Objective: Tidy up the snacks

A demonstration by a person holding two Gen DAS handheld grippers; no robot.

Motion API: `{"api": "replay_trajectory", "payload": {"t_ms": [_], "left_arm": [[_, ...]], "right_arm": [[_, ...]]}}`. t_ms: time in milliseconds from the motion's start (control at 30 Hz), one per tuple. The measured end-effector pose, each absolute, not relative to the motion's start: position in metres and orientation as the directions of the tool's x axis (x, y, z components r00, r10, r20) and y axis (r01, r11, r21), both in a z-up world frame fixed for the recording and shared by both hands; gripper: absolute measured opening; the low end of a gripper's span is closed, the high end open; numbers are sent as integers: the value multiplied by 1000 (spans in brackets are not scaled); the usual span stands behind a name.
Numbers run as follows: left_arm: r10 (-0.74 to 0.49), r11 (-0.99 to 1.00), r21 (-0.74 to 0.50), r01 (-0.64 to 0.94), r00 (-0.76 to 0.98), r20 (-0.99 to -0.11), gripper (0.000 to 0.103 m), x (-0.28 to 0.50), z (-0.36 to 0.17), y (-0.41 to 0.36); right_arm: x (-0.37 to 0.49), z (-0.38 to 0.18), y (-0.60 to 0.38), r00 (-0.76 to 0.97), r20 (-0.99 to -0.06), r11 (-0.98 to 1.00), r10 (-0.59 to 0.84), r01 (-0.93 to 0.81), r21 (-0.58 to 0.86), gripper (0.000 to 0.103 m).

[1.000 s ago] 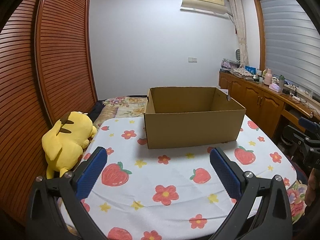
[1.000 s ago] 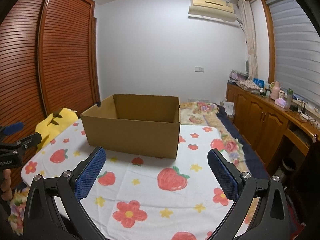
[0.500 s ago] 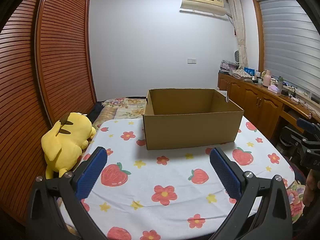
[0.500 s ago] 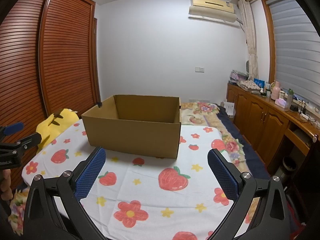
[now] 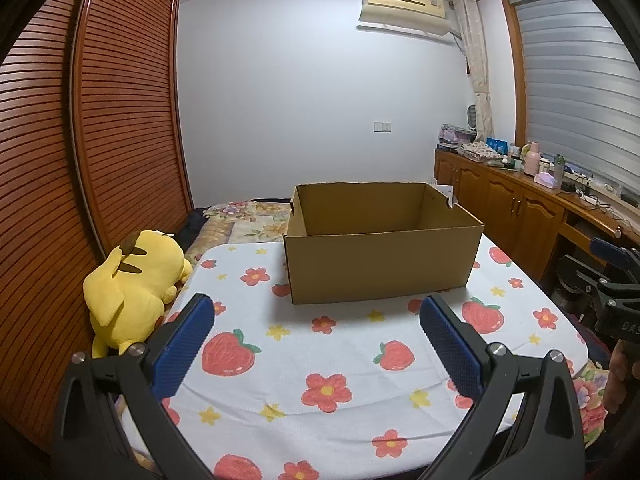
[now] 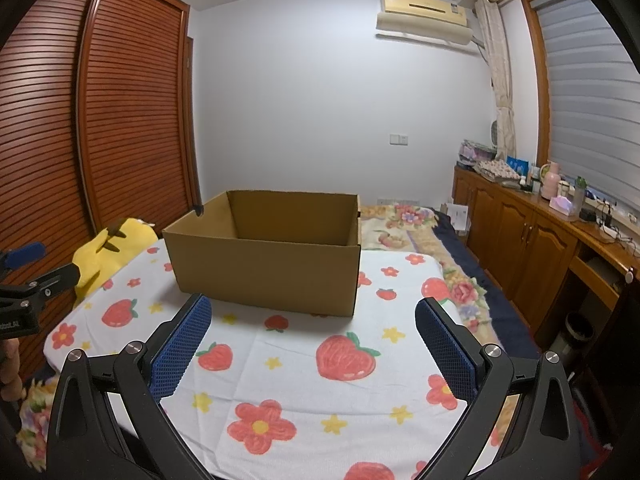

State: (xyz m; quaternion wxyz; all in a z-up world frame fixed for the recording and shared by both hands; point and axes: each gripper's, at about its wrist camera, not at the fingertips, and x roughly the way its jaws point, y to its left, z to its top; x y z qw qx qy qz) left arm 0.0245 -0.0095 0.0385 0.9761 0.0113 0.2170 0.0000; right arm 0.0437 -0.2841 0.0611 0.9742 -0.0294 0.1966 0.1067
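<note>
An open brown cardboard box [image 5: 380, 266] [image 6: 264, 276] stands on a table covered with a white cloth printed with strawberries and flowers [image 5: 320, 364] [image 6: 304, 364]. I see only bare walls inside the box, and no snacks appear in either view. My left gripper [image 5: 316, 320] hovers open over the near part of the table, short of the box, with nothing between its blue pads. My right gripper [image 6: 312, 320] is open too, just in front of the box. Each gripper shows at the edge of the other's view.
A yellow plush toy [image 5: 132, 288] [image 6: 104, 256] lies left of the table against a slatted wooden wardrobe [image 5: 80, 160]. Wooden cabinets [image 5: 516, 212] [image 6: 520, 240] with clutter on top line the right wall. A bed with floral bedding [image 6: 404, 224] lies behind the table.
Both views have drifted slightly; the box sits a little lower and closer in the frames. Both grippers stay open and hold nothing.
</note>
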Motion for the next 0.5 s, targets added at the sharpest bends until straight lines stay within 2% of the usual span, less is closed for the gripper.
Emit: {"api": "replay_trajectory", "payload": {"t_ms": [500], "left_arm": [[5,1000,23,6,907,-422,103,23,38,-10]], "right_arm": [[44,63,-285,902,-386,976,196,-218,-15,103]]}}
